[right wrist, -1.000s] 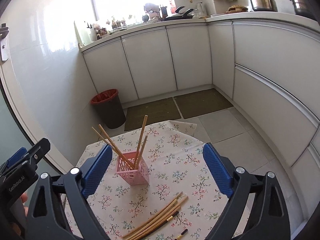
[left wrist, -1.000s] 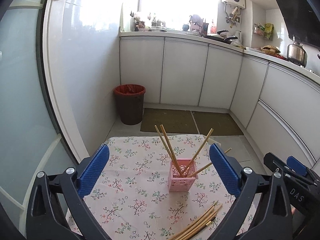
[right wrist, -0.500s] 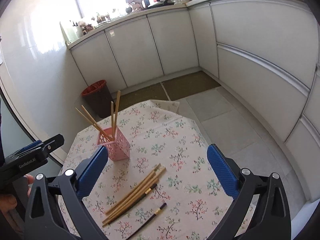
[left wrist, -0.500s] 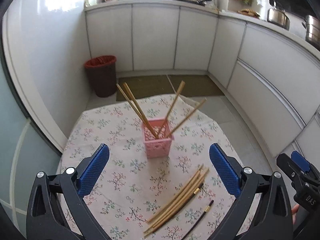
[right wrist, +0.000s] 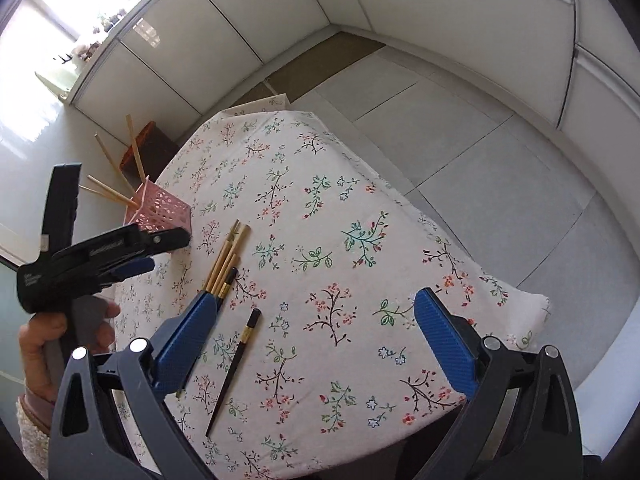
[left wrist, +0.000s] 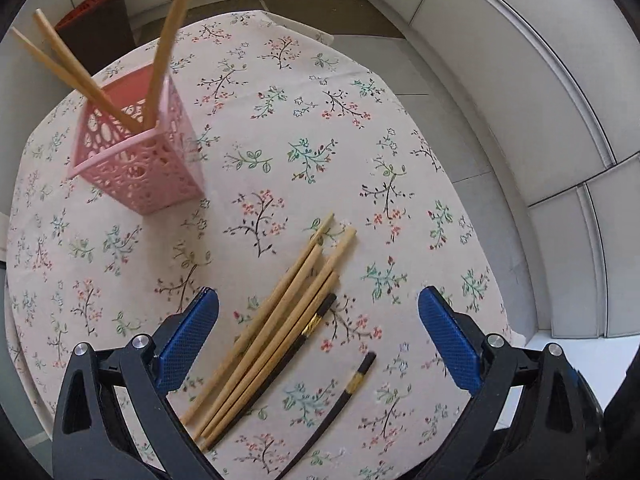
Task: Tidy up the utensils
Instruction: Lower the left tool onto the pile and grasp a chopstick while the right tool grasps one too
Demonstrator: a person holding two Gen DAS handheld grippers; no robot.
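Note:
A pink lattice holder (left wrist: pixel 134 152) stands on the floral tablecloth (left wrist: pixel 360 128) with several wooden chopsticks upright in it. A bundle of wooden chopsticks (left wrist: pixel 280 320) with one black chopstick lies flat between the fingers of my open, empty left gripper (left wrist: pixel 318 344). A separate black chopstick (left wrist: pixel 340 404) lies just right of the bundle. My right gripper (right wrist: pixel 316 340) is open and empty above the table, with that black chopstick (right wrist: pixel 236 364) near its left finger. The holder (right wrist: pixel 160 212) and bundle (right wrist: pixel 226 260) also show there, with the left gripper body (right wrist: pixel 92 256) beside them.
The table edge drops to a tiled floor (right wrist: pixel 500 152) on the right and far sides. White cabinets (right wrist: pixel 440 8) curve round the room. A dark bin with a red liner (left wrist: pixel 96 28) stands on the floor behind the holder.
Both grippers have dropped closer to the table and tilted down. The left one now hovers over the chopstick bundle. Both stay open.

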